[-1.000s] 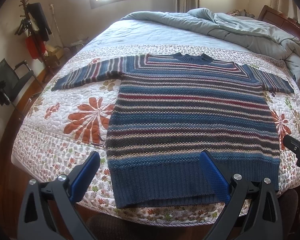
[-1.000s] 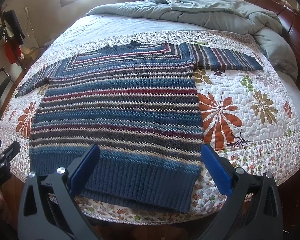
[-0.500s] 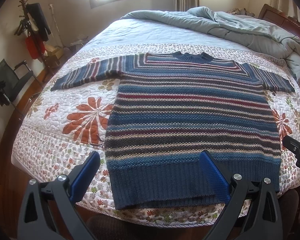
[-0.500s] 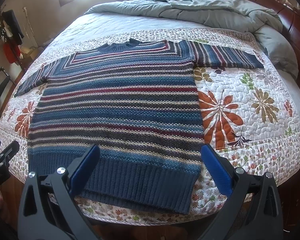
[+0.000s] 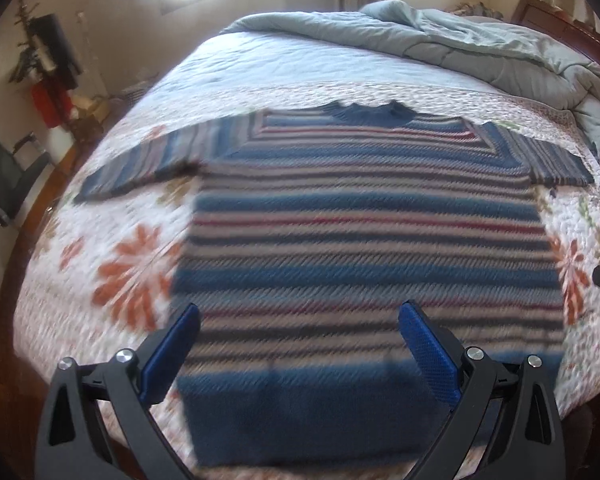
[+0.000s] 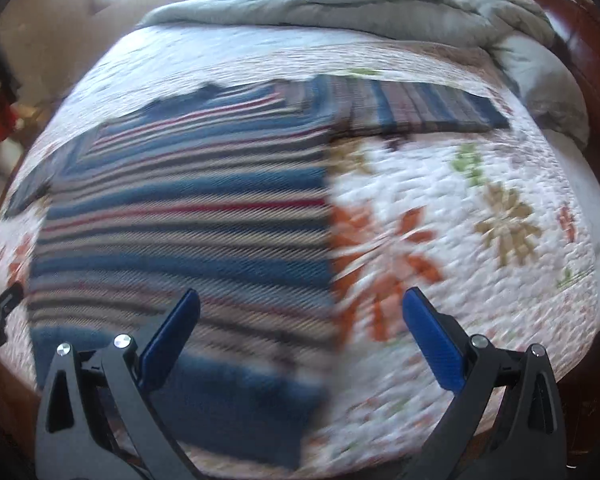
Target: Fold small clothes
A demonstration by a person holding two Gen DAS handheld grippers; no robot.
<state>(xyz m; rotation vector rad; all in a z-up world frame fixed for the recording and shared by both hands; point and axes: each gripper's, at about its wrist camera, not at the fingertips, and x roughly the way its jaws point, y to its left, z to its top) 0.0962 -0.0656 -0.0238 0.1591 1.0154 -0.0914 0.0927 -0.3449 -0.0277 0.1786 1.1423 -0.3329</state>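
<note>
A striped knit sweater in blue, grey and red lies flat on the floral quilt, sleeves spread out to both sides, collar at the far end. My left gripper hovers open above its lower hem, left of centre, holding nothing. In the right wrist view the sweater fills the left half, and my right gripper stands open over its lower right edge, with nothing between its blue pads. Both views are blurred by motion. The right sleeve stretches out at the far right.
The floral quilt covers the near part of the bed. A bunched grey duvet lies at the far end by a wooden headboard. A chair and coat stand are on the left by the wall.
Both grippers have moved forward and lower over the sweater, which now looks larger and blurred. The right gripper has also shifted toward the sweater's right edge. Both stay open.
</note>
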